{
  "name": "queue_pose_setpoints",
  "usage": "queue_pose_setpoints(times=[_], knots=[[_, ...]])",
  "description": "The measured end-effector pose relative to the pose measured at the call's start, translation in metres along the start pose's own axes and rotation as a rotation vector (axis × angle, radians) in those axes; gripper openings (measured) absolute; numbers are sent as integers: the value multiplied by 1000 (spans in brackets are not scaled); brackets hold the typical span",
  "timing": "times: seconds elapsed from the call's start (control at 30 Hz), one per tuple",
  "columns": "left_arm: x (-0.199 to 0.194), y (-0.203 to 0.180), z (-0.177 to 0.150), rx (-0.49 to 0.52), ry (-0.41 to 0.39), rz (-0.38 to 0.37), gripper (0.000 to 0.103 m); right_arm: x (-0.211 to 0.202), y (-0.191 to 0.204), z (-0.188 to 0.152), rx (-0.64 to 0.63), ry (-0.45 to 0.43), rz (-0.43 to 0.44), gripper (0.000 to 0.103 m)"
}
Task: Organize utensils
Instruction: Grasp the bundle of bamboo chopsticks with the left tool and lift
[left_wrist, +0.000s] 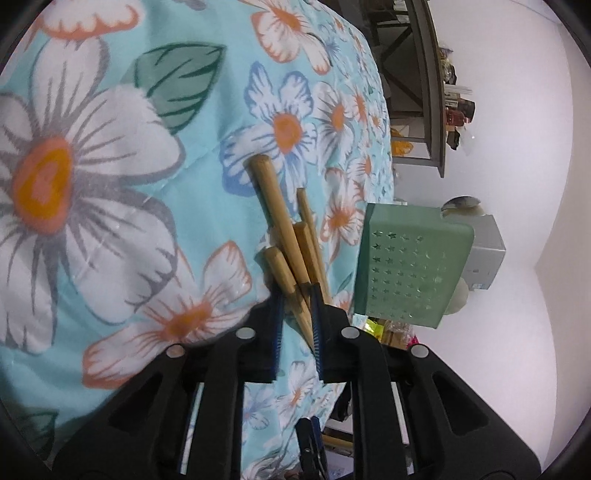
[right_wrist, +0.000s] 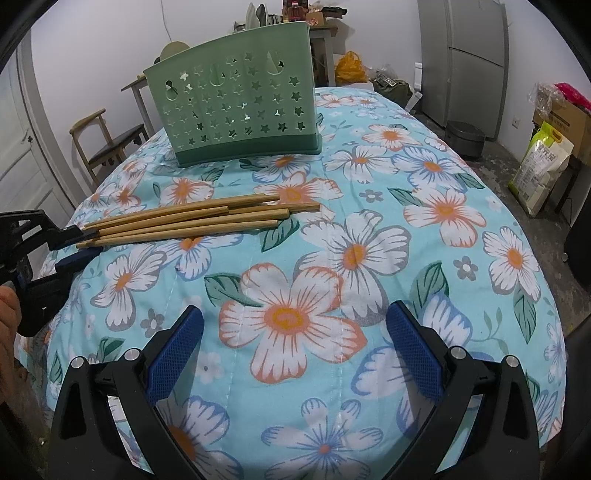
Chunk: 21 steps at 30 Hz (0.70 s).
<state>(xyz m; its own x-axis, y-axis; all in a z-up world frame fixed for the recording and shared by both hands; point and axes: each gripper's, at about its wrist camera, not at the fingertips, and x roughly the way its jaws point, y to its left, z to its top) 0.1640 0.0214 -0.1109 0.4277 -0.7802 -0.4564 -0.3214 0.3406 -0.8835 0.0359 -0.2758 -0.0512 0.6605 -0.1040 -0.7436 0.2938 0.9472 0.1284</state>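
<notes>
Floral tablecloth (right_wrist: 332, 258) under green holder (right_wrist: 236, 110), chair (right_wrist: 107, 140) and fridge (right_wrist: 461, 55) behind

left tongs (right_wrist: 85, 242) clamp chopsticks (right_wrist: 192, 221) | right tongs (right_wrist: 295, 343) spread | holder (right_wrist: 236, 107) upright

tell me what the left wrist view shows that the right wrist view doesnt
Only the left wrist view: the left tool's pads seen close, clamped on the chopsticks' thin ends. Only the right wrist view: the open right tool, a chair, a fridge. Both: the chopsticks, the green holder and the floral cloth.
</notes>
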Motion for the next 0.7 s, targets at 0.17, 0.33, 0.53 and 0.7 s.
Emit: queue_pose_setpoints(times=[0.17, 0.33, 0.53, 0.7], knots=[[-7, 2, -8, 38, -13, -4, 9, -1, 1, 0, 0, 1, 4, 97], [-24, 3, -23, 84, -13, 14, 11, -1, 0, 0, 7, 1, 10, 97], [-20, 11, -24, 30, 28, -1, 12, 0, 3, 0, -1, 1, -11, 97], [-16, 14, -22, 0, 33, 7, 12, -1, 0, 0, 8, -3, 6, 97]])
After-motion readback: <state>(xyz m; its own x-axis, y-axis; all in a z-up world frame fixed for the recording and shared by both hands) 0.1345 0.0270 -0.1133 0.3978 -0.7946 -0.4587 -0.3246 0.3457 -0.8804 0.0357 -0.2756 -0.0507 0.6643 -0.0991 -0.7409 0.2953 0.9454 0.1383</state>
